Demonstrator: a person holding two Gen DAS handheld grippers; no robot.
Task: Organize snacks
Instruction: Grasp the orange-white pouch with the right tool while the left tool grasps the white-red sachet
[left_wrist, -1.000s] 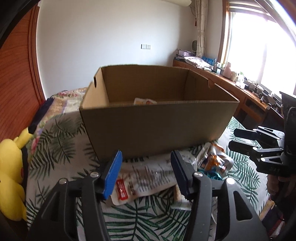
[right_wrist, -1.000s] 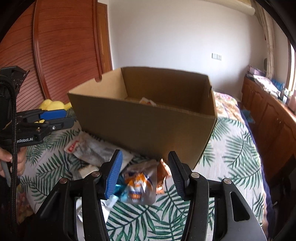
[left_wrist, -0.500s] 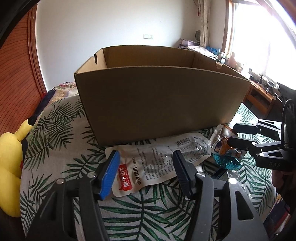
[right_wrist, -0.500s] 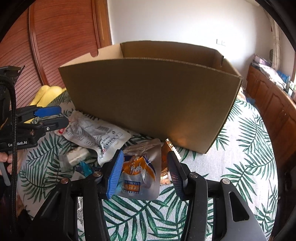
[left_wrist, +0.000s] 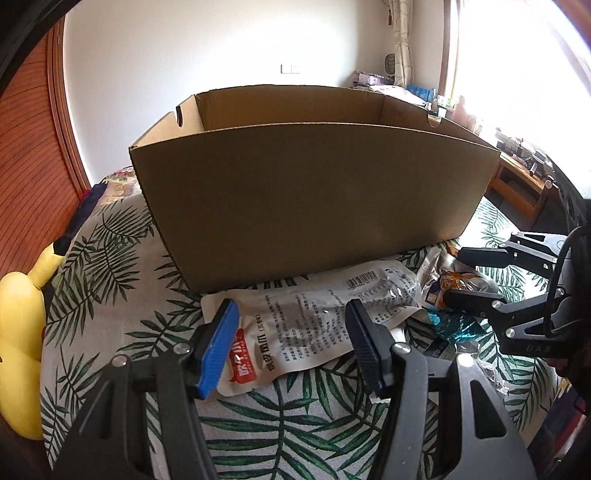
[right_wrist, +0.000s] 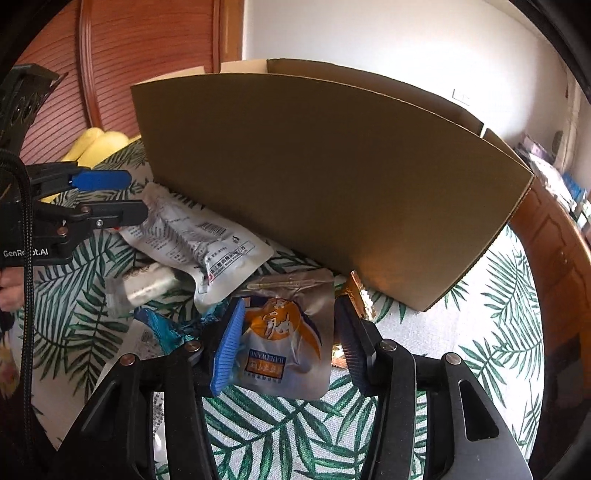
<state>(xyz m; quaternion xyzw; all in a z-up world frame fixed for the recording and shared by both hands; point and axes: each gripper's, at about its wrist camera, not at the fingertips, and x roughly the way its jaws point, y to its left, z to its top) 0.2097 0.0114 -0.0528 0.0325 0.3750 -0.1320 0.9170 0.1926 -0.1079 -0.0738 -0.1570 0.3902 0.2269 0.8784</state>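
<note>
Before the cardboard box (left_wrist: 314, 184), both grippers, left (left_wrist: 291, 343) and right (right_wrist: 286, 336), hang spread over pouches: white packet (left_wrist: 317, 314) and silver pouch (right_wrist: 284, 343), apparently pre-grasp; next, close and lift.

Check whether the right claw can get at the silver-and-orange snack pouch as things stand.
Probably yes: the right claw is open with its fingers either side of the silver-and-orange pouch, which lies uncovered atop the pile before the cardboard box.

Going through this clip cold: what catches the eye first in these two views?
The big open cardboard box fills the middle of both views, standing on the palm-leaf bedspread. In front of it lies a heap of snack packs: the left gripper, open, straddles a long white pouch, while the right gripper, open, straddles a silver and orange pouch. A yellow plush toy sits at the bed's left edge.
</note>
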